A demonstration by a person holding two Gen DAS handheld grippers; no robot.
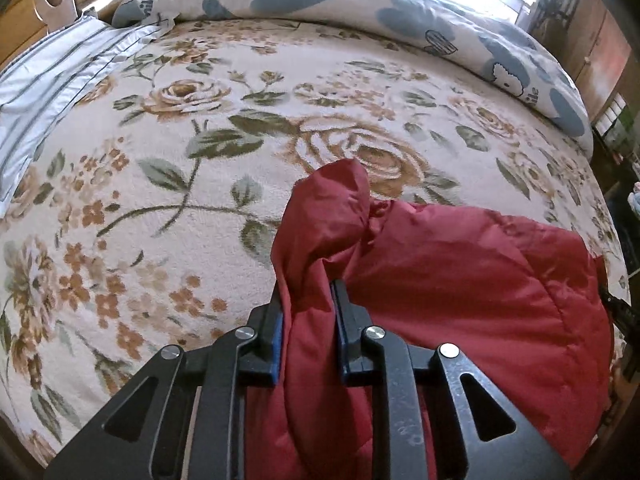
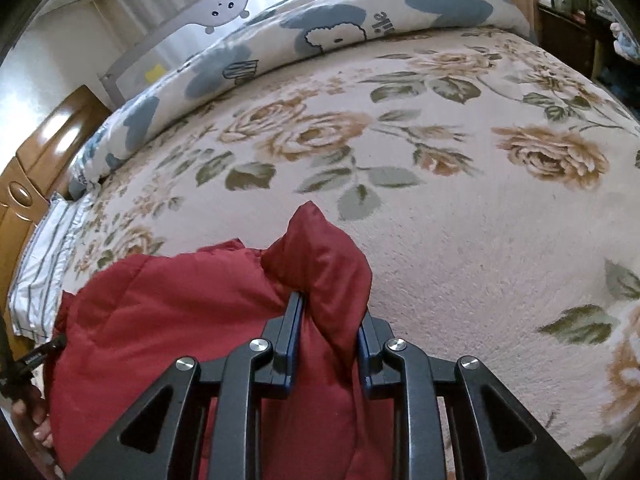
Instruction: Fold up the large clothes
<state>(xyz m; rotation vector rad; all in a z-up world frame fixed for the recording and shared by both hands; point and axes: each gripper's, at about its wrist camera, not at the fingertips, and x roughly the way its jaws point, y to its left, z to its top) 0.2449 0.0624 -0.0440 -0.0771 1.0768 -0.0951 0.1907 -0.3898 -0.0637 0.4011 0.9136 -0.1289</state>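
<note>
I see a red padded jacket (image 1: 460,276) bunched at the near edge of a bed covered by a cream floral blanket (image 1: 224,168). My left tongs (image 1: 307,300) are closed on a raised fold of the jacket, fabric filling the gap between the 2 fingers. My right tongs (image 2: 330,312) pinch another raised fold the same way. A blue-and-white quilt (image 2: 320,28) lies along the far side, a striped pillow (image 1: 52,80) at the head.
</note>
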